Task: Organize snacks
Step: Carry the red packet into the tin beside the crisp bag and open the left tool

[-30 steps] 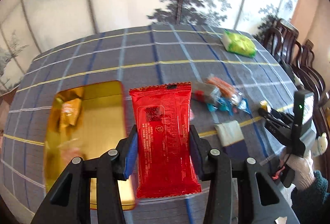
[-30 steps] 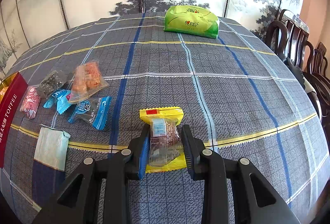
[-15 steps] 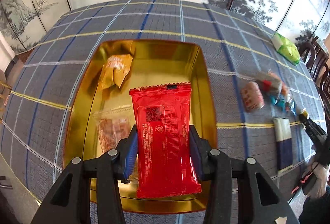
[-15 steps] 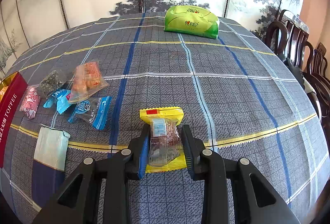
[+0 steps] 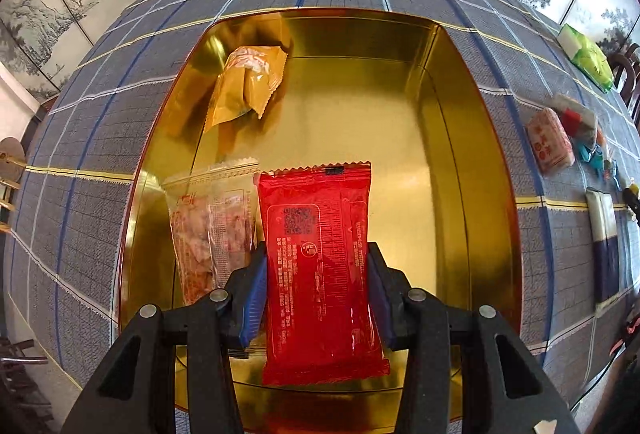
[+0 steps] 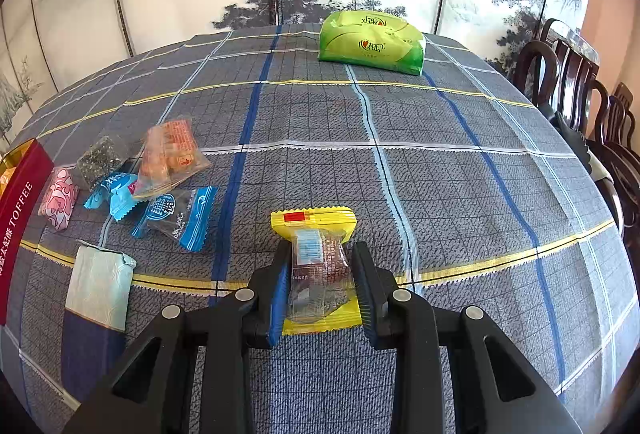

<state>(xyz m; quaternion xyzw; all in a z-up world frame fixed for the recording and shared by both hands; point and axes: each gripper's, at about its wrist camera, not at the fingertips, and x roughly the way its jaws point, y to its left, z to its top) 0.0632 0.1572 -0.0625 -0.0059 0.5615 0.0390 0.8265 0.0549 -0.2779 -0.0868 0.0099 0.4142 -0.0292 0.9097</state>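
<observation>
While left tongs [image 5: 316,298] clamp red packet [image 5: 320,274] over gold tin [image 5: 472,138]: placing; next, release. Right tongs [image 6: 320,286] grip yellow snack [image 6: 318,266].

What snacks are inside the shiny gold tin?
Inside the gold tin lie an orange packet and a clear packet of reddish snacks. The left gripper holds a red packet over it, which hides part of the tin's floor, so anything beneath it is unseen.
</observation>
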